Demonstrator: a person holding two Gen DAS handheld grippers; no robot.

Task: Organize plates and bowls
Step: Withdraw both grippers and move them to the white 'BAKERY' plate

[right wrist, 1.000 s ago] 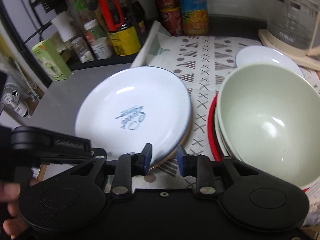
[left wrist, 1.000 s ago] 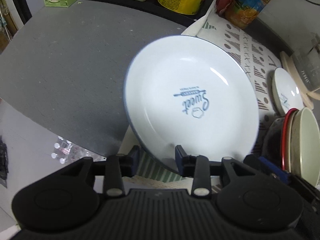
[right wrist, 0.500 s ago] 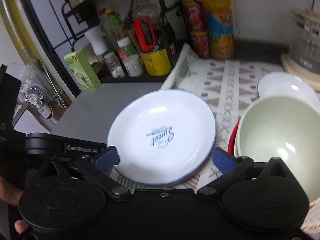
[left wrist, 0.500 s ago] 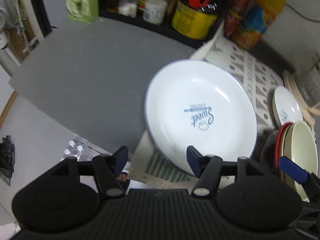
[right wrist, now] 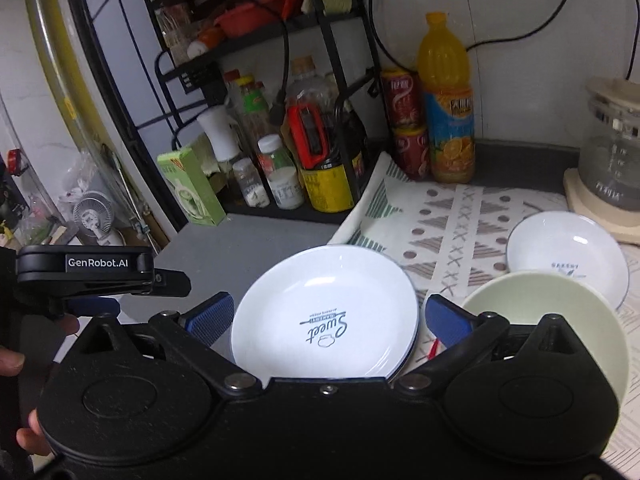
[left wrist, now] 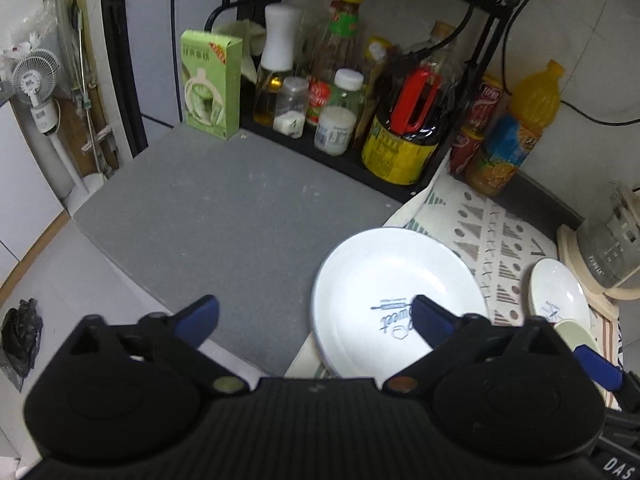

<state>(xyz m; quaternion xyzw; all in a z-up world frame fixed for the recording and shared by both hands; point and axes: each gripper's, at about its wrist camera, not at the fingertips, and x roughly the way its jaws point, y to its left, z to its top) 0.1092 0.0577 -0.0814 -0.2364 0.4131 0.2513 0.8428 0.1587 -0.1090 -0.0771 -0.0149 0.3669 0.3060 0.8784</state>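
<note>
Glossy round white plate (right wrist: 324, 312) lies on the patterned cloth (right wrist: 452, 220) over the matte grey worktop (left wrist: 224, 224); pale green bowl (right wrist: 560, 320) at its 3 o'clock. Left tongs (left wrist: 316, 316) are opening, empty; right tongs (right wrist: 328, 316) gape wide, empty.

The large plate (right wrist: 324, 312) lies on the patterned cloth (right wrist: 452, 224) at the cloth's left edge, just beside the bare part of the surface (left wrist: 224, 224). To its right sits the bowl (right wrist: 548, 304), near the surface's front edge, and behind the bowl, touching or nearly so, the small plate (right wrist: 568, 256). Along the back edge stand the juice bottle (right wrist: 446, 100) and two stacked cans (right wrist: 404, 120) to its left. The rack (right wrist: 256, 52) of bottles fills the back left corner, with the carton (left wrist: 210, 84) at its left end. The glass kettle (right wrist: 612, 148) stands at the back right.
</note>
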